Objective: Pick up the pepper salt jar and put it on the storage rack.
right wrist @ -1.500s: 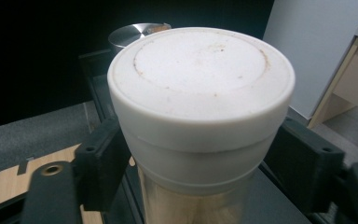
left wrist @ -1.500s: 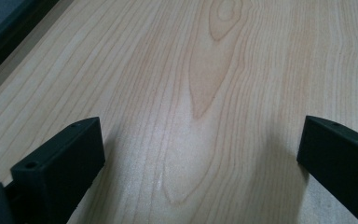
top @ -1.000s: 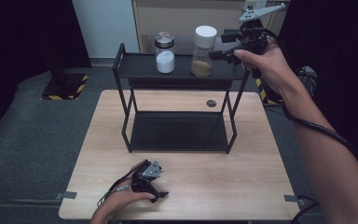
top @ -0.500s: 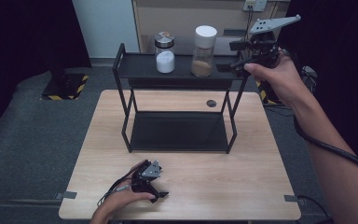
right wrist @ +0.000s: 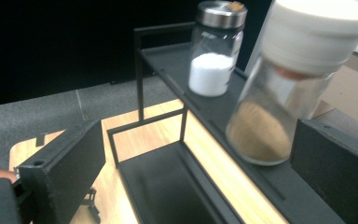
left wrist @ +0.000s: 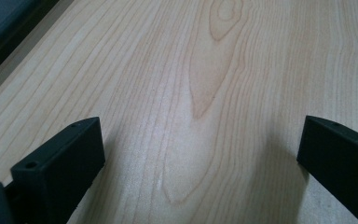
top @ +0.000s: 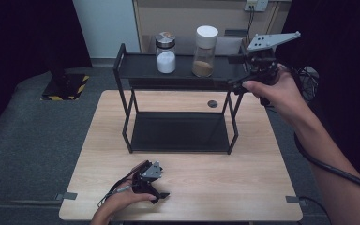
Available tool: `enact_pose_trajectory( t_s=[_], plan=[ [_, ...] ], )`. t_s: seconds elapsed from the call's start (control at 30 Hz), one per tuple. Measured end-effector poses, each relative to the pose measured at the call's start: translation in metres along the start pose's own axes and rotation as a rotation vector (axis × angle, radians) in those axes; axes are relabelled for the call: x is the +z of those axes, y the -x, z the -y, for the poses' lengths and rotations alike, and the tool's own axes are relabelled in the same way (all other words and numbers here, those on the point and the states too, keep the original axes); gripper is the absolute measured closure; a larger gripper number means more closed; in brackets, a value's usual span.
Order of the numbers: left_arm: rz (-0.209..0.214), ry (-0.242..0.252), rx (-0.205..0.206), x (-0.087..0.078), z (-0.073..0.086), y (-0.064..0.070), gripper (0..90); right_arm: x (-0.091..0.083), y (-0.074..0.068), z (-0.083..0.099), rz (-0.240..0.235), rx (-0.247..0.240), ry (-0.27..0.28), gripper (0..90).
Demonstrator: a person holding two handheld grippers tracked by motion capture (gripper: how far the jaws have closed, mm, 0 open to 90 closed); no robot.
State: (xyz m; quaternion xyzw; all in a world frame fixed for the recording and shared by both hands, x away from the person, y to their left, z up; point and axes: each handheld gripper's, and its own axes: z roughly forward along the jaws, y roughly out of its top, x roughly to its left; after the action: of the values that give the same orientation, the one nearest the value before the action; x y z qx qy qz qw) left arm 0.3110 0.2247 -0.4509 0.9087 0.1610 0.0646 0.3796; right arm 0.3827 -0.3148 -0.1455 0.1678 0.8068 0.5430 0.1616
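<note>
High view: right tongs backed off rightward from the brown-powder jar, which stands on the rack's top shelf; placement looks done. Left tongs idle on worktop.
Left gripper view: jaws wide open, empty.
Right gripper view: jaws open, jar free between them.

Stood on the far top shelf of the rack: shaker jar left, capped jar right. Hovered at the shelf's right end: right gripper. Rested near, on the table: left gripper.
</note>
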Motion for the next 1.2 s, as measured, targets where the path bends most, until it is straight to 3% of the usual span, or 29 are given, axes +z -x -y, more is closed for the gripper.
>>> enact_pose_trajectory(
  t_s=[0.57,0.93,1.2],
  plan=[
    [0.000,0.000,0.000,0.000,0.000,0.000,0.0,0.006,-0.037,0.059,-0.010,0.020,-0.005,3.9],
    [-0.001,0.000,0.001,0.000,0.000,0.000,0.0,0.021,-0.048,0.099,-0.043,0.034,-0.030,3.9],
    [-0.001,0.000,0.001,0.000,0.000,0.000,0.0,0.031,-0.049,0.126,-0.070,0.059,-0.040,3.8]
  ],
)
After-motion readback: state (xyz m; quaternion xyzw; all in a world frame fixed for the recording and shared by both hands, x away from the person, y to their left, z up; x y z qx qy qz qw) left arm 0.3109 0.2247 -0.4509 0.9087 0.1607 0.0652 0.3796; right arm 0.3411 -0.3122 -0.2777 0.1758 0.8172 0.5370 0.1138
